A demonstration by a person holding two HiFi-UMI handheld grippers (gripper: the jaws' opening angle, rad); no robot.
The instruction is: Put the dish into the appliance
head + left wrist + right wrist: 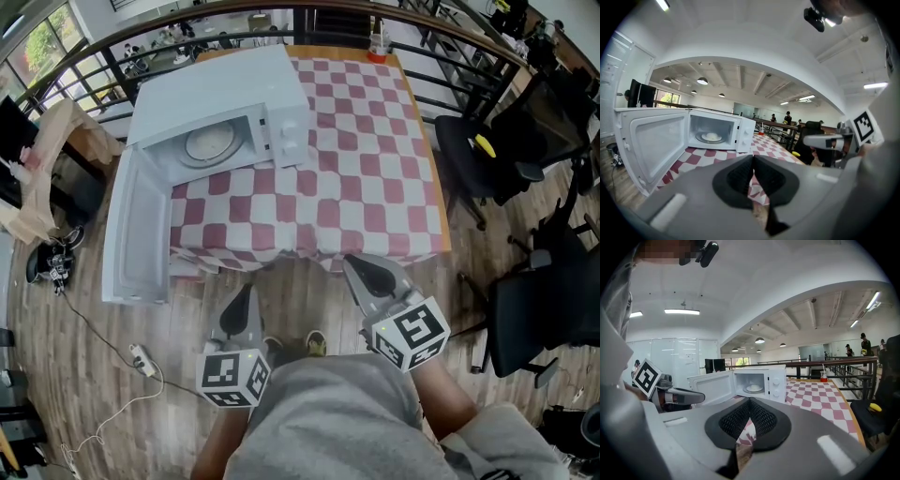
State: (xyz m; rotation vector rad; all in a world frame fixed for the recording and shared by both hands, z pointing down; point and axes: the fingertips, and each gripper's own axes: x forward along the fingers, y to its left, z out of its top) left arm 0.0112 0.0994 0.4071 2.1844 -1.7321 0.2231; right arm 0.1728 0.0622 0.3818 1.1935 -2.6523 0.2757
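Observation:
A white microwave [281, 103] stands on the far left of the red-and-white checkered table [375, 178], its door [141, 225] swung wide open over the table's left edge. A pale round dish [208, 143] lies on the turntable inside, also seen in the left gripper view [711, 136] and the right gripper view [753, 388]. My left gripper [242, 302] and right gripper [361, 272] hang in front of the table's near edge, close to my body and well short of the microwave. Both are shut with nothing between the jaws [753, 159] [750, 401].
Black office chairs [487, 150] [544, 309] stand to the right of the table. A small red cup [378, 52] sits at the table's far edge. A cable and plug strip [141, 356] lie on the wooden floor at left. A dark railing [187, 37] runs behind.

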